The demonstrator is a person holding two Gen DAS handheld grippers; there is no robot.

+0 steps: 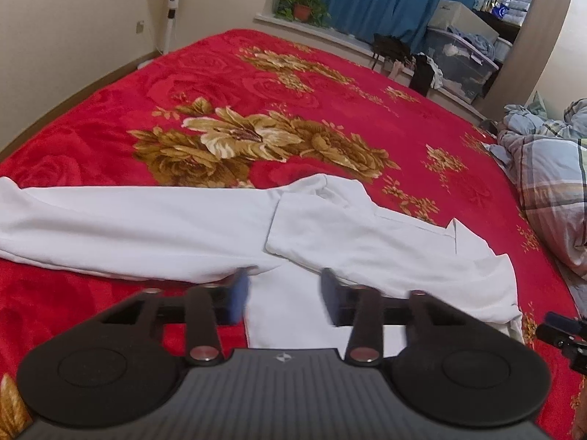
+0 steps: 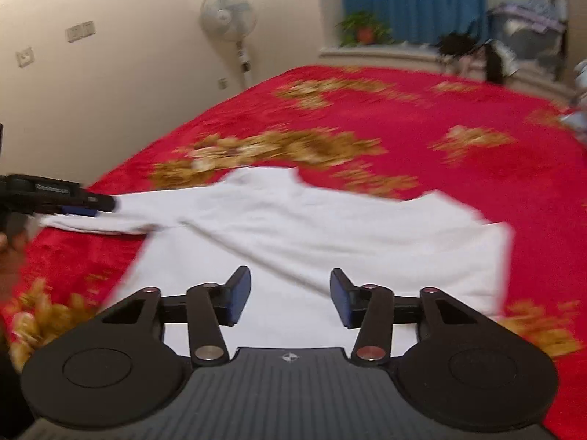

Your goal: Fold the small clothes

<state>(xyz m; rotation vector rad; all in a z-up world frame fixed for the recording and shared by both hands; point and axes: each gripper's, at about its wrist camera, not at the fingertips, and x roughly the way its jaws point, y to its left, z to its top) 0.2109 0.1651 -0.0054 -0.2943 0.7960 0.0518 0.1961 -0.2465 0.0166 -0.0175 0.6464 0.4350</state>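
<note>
Your white shirt (image 1: 176, 220) lies flat on the red bedspread (image 1: 293, 84), just on your side of the big gold flower print (image 1: 234, 143), which serves as the landmark here. One long sleeve runs out to the left of the flower, while the body of the shirt sits below and to the right of it. A folded flap lies across the chest, and a rumpled bit of cloth is bunched at the edge nearest the flower.

Your left gripper (image 1: 284, 295) hovers over the near part of the shirt, below the flower, with its fingers partly apart. Only white cloth shows in the gap, and the pads are not pressing on anything. The left finger is blurred.

Your right gripper (image 2: 290, 299) also sits over the shirt on your side of the flower, its fingers moderately wide with nothing gripped between them. From that camera the whole scene is smeared, and your left gripper shows at the left edge, its tip over the sleeve end.

Beyond the flower stand a fan (image 1: 170, 3) by the wall and a potted plant (image 1: 302, 5) on the sill. A plaid quilt (image 1: 550, 179) lies far right of it.
</note>
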